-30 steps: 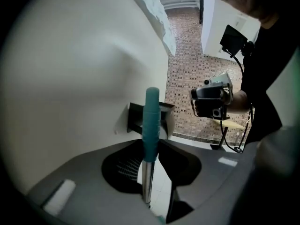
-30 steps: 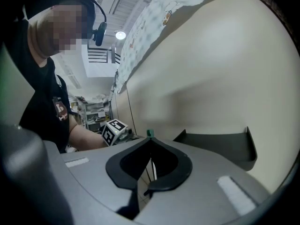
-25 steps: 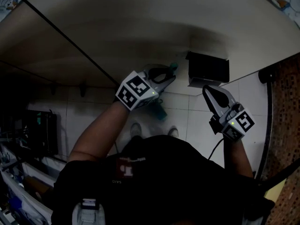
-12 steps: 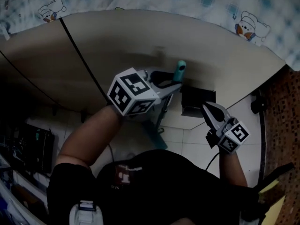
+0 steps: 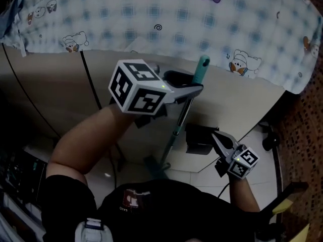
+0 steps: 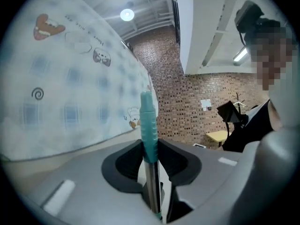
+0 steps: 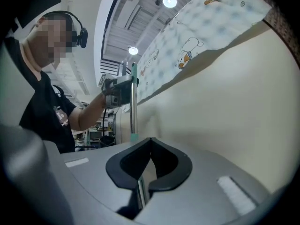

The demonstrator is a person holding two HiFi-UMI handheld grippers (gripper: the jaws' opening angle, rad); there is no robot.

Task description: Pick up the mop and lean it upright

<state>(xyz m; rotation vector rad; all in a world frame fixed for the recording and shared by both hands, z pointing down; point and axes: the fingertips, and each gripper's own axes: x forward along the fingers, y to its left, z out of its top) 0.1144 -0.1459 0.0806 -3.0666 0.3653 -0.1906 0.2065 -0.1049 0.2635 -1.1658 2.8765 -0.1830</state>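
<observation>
Seen from my head, looking steeply down. Furthest left of the mop pole, my bare left arm (image 5: 83, 142) reaches up and across. It carries my left gripper (image 5: 191, 88), whose black-and-white marker cube (image 5: 136, 87) sits just left of the pole.

That gripper's jaws are clamped on the mop (image 5: 177, 125), just under the teal grip (image 5: 202, 67) that caps the silver pole. In the left gripper view the dark pads press the pole from both sides, and the teal grip sticks up above them. The pole stands close to upright, tilted a little, with its top nearest the wall.

Behind the pole is a beige panel (image 5: 60, 89). Above that hangs a pale checked cloth (image 5: 151, 24) printed with cartoon animals. The pole's lower end runs down toward the tiled floor (image 5: 207, 173) by my body, where it is too dark to make out the head.

Just right of the pole, low down, sits a dark box (image 5: 199, 141); I cannot tell what it is. Further right, and well below the teal grip, is my right gripper (image 5: 216, 136). Its jaws are pressed together with nothing between them, clear of the pole. In the right gripper view the pole stands beyond those closed tips, a little to their left.
</observation>
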